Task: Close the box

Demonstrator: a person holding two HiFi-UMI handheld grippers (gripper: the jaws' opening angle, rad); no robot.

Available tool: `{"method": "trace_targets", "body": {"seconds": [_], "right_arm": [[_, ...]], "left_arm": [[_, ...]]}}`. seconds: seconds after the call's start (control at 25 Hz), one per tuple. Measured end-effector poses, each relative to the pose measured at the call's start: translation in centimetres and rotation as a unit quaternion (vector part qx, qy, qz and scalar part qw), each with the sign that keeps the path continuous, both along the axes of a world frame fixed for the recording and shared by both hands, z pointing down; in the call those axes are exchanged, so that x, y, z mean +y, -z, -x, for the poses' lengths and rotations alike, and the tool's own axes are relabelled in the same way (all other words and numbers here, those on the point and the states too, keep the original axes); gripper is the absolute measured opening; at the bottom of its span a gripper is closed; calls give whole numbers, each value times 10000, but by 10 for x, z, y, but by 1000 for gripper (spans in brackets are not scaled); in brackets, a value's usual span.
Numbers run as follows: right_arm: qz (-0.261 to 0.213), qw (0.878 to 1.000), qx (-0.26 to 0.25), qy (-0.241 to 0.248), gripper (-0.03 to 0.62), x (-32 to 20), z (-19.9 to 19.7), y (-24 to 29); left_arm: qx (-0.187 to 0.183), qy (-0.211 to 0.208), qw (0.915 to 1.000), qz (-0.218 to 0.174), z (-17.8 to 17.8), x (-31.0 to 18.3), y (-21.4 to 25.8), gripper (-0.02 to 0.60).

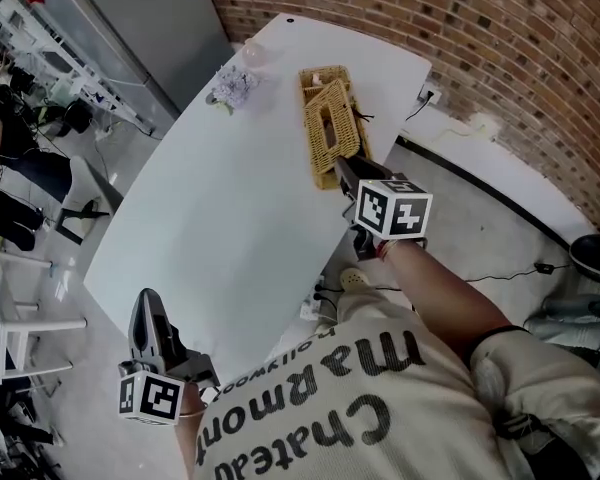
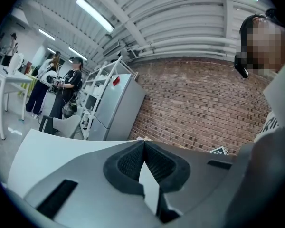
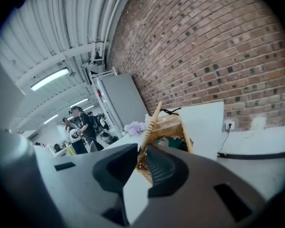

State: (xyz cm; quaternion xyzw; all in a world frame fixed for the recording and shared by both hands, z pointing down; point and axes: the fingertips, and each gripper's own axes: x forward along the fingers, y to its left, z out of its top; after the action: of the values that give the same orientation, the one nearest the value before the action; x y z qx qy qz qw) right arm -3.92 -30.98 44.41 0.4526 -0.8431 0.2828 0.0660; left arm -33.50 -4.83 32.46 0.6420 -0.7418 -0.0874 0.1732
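I am holding the left tongs (image 1: pixel 148 306) low at the near left, over the near edge of the white surface (image 1: pixel 230 228). Its pads are meeting at the tips (image 2: pixel 143 144), with nothing between them. Farther in and to the right, the right tongs (image 1: pixel 341 165) is reaching to the near end of the wicker box (image 1: pixel 323 176), which is sitting toward the far right of the surface. The box's lid (image 1: pixel 332 120) is standing tilted over it, not yet down. In the right gripper view, the tongs (image 3: pixel 142 152) is only narrowly parted and is pinching the lid's near edge (image 3: pixel 151 122), with wicker pressing against both pads. Left of the box, well apart from it, a small bunch of pale purple flowers (image 1: pixel 235 86) is lying on the surface. Beyond everything, a brick wall (image 1: pixel 460 18) is running across the far right.
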Motion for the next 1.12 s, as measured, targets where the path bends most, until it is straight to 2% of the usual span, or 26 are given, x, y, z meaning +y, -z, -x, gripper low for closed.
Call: {"method": "trace_targets", "body": {"seconds": [0.4, 0.64, 1.12], "right_arm": [[356, 9991, -193, -144, 81, -2, -17, -18], [526, 9984, -91, -201, 98, -2, -21, -29], [832, 9956, -249, -348, 104, -2, -27, -42]], "left_arm": [[7, -55, 10000, 45, -9, -8, -2, -3], [23, -103, 9999, 72, -9, -13, -5, -3], [41, -130, 9999, 81, -9, -17, -6, -3]]}}
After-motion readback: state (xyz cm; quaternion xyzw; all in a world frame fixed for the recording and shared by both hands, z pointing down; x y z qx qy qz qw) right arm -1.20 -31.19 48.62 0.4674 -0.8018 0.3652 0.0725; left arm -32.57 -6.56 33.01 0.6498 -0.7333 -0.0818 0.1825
